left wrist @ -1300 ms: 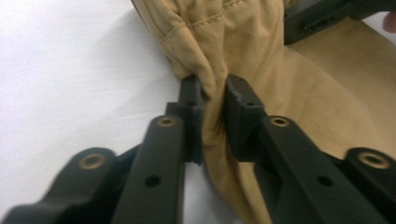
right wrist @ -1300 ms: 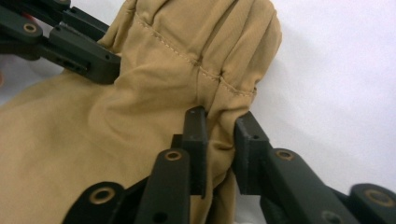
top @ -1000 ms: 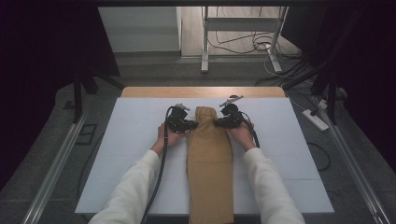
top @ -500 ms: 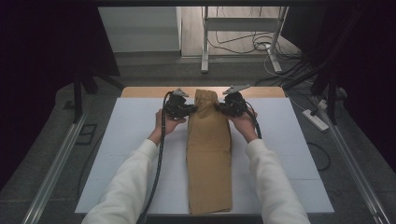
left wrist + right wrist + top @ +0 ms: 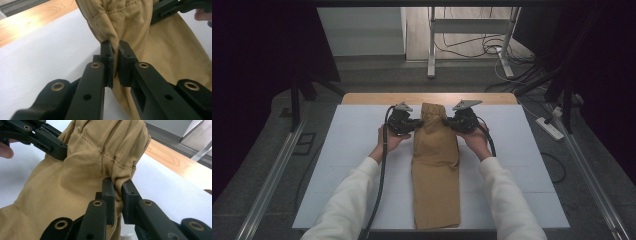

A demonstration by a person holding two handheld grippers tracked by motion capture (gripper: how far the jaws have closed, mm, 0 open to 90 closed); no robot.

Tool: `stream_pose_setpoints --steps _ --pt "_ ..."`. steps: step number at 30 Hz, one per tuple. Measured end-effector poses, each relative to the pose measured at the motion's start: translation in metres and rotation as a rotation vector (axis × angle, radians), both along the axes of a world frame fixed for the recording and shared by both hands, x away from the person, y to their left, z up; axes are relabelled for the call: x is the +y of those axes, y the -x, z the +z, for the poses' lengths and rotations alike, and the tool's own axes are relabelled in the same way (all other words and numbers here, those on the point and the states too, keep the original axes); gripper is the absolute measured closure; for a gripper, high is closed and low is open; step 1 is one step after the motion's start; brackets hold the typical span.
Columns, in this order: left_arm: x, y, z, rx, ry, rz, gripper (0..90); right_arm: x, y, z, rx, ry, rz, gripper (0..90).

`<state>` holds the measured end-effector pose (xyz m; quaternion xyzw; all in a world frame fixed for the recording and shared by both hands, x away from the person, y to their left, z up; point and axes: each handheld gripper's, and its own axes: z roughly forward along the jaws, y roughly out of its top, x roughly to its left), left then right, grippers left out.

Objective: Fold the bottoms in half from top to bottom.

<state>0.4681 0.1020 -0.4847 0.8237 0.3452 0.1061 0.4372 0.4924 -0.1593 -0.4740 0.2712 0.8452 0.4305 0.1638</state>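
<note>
Cloth of the tan trousers (image 5: 435, 165) looks soft, light and limp, lying mid-bench (image 5: 347, 150), its far hem pinched by left tool (image 5: 114, 63) and right tool (image 5: 117, 192), both clamped at opposite corners.

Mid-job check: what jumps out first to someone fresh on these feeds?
A tan folded garment runs down the middle of the white table. The left tongs and right tongs each pinch a side of its far end, lifting it off the surface.
</note>
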Motion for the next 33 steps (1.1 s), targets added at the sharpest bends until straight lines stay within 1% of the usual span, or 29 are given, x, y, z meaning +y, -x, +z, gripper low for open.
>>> stream_pose_setpoints --steps 4,9,12,22,25,29,33 --pt "-0.001 0.007 0.001 -0.005 -0.007 -0.007 83.3 0.0 0.005 -0.001 -0.005 0.0 0.003 81.8" --pt "-0.001 0.015 -0.002 0.01 -0.015 -0.02 83.2 -0.001 0.011 -0.007 0.026 -0.002 0.002 81.8" --pt "-0.001 0.019 -0.003 0.015 -0.011 -0.027 83.2 -0.002 0.015 -0.01 0.042 -0.009 0.005 81.8" --pt "0.002 0.034 -0.001 0.01 0.012 -0.047 83.2 -0.006 0.031 -0.004 0.044 -0.026 0.027 81.7" --pt "0.002 0.04 -0.001 0.012 0.019 -0.053 83.1 -0.006 0.037 -0.003 0.052 -0.027 0.03 81.7" --pt "0.001 0.049 -0.002 0.008 0.021 -0.064 83.2 -0.009 0.043 -0.004 0.063 -0.041 0.04 81.4" --pt "0.002 0.056 -0.003 0.015 0.03 -0.072 83.2 -0.01 0.05 -0.004 0.071 -0.042 0.046 81.4"
